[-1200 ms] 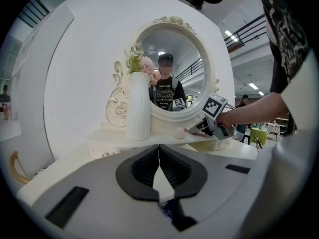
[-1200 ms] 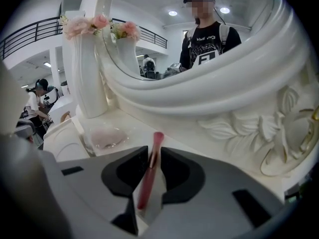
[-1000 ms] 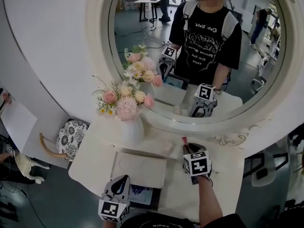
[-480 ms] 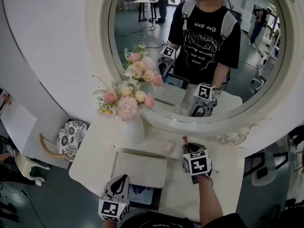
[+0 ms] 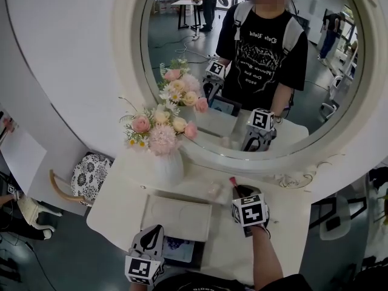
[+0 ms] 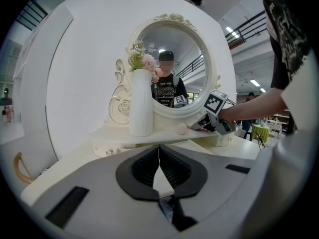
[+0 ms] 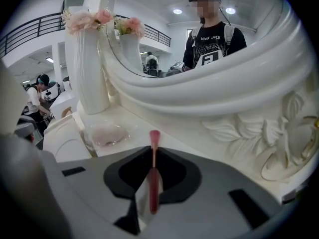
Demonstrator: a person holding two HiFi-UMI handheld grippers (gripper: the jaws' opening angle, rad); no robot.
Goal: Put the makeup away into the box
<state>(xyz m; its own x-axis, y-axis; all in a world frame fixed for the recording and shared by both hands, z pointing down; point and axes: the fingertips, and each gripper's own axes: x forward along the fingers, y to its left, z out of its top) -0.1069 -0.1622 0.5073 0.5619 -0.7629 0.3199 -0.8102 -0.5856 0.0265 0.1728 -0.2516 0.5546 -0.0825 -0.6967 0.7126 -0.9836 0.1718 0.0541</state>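
A thin pink makeup stick (image 7: 154, 173) lies lengthwise between the jaws of my right gripper (image 7: 153, 151). The jaws have just been closing and now pinch it, its flared tip poking out in front. In the head view the right gripper (image 5: 237, 190) hovers over the white vanity table (image 5: 285, 223) below the mirror frame, with the stick's tip (image 5: 232, 180) showing. The flat white box (image 5: 177, 216) lies shut to its left. My left gripper (image 5: 154, 230) rests shut and empty at the table's front edge; in its own view the jaws (image 6: 159, 148) meet.
A white vase of pink flowers (image 5: 168, 165) stands at the back left beside the big round mirror (image 5: 254, 71). A small glass dish (image 7: 105, 133) sits just ahead of the right gripper. A dark flat tray (image 5: 182, 247) lies under the left gripper. A patterned chair (image 5: 91, 174) stands left of the table.
The right gripper's cube and the pink stick's tip have edged slightly left. The left gripper, box and vase keep their places.
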